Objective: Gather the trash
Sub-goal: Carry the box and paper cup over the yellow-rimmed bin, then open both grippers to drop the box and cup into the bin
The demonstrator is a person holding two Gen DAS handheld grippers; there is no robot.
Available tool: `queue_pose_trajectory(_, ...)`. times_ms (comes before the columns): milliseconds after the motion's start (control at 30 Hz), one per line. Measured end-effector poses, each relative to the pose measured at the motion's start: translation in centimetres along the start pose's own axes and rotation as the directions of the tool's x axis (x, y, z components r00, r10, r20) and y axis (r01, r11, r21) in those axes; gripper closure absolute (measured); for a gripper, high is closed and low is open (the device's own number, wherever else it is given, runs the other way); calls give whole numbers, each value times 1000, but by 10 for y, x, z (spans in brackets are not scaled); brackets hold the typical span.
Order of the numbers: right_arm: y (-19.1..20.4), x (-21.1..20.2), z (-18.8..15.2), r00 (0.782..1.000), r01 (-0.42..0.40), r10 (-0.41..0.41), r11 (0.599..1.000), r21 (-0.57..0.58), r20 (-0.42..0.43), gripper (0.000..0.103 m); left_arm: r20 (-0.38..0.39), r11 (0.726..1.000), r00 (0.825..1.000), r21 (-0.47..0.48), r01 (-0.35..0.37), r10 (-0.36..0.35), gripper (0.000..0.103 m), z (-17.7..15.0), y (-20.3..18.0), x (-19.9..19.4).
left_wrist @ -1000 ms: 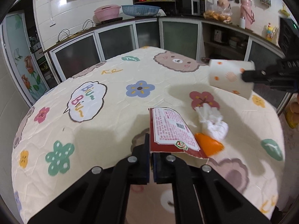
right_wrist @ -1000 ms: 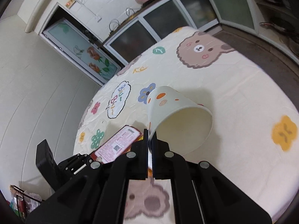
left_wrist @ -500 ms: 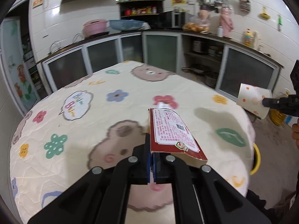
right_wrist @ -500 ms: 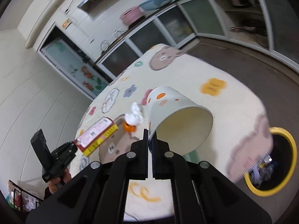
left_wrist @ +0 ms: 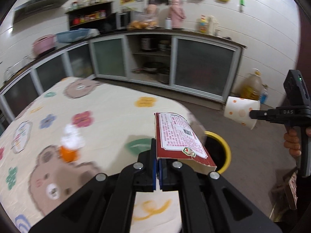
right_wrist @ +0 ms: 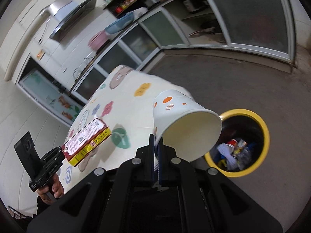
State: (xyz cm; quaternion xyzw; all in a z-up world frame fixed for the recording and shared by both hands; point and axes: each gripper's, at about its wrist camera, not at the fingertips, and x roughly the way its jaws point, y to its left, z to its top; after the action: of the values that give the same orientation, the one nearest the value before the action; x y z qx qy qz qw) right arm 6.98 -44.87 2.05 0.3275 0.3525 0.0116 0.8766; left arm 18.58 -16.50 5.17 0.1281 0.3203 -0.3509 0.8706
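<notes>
Two grippers each carry a piece of trash off the table's edge. The left gripper [left_wrist: 157,167] has its jaws pressed together on the near edge of a flat red carton [left_wrist: 178,136], which juts forward past the rounded edge of the table [left_wrist: 108,104] and partly overlaps the yellow-rimmed bin [left_wrist: 226,149] standing on the floor just beside that edge. The right gripper [right_wrist: 156,151] is clamped on the rim wall of a white paper cup [right_wrist: 184,124] with orange dots; the cup lies on its side in the air, mouth toward the camera, off the table's edge and partly overlapping the bin [right_wrist: 260,124] in the right wrist view. Inside the bin lie mixed scraps, among them white and red pieces. On the tablecloth, back from the edge, a crumpled white tissue [left_wrist: 72,136] sits touching an orange scrap [left_wrist: 67,155]. Behind the table, grey cabinets [left_wrist: 202,71] line the wall.
</notes>
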Motion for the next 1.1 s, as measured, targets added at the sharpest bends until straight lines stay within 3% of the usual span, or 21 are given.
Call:
queue_pose_trajectory(267,-60,-12,-11,997,75,-76,993,89,11,101,-47,985,989,97,143,-140,102,20,-75,55)
queue_pose_trajectory(467,-97,-1,-15,995,102,-100,983,151,-16,101,-106,971,976,131,201,-188,102,27,-113,99)
queue_pose_trajectory(700,-126,23,-19,991,126,-117,972,199,-57,101,-164,963,964,138,231,-208,102,31,-138,144)
queue_pose_trajectory(867,-138,43,-17,980,196,-185,962,189,-76,101,-202,964,960,139,226,-196,102,33,-148,172)
queue_pose_trajectory(1100,-159,73,-15,967,242,-219,949,204,-128,101,-255,973,953,118,196,-161,102,33,-154,203)
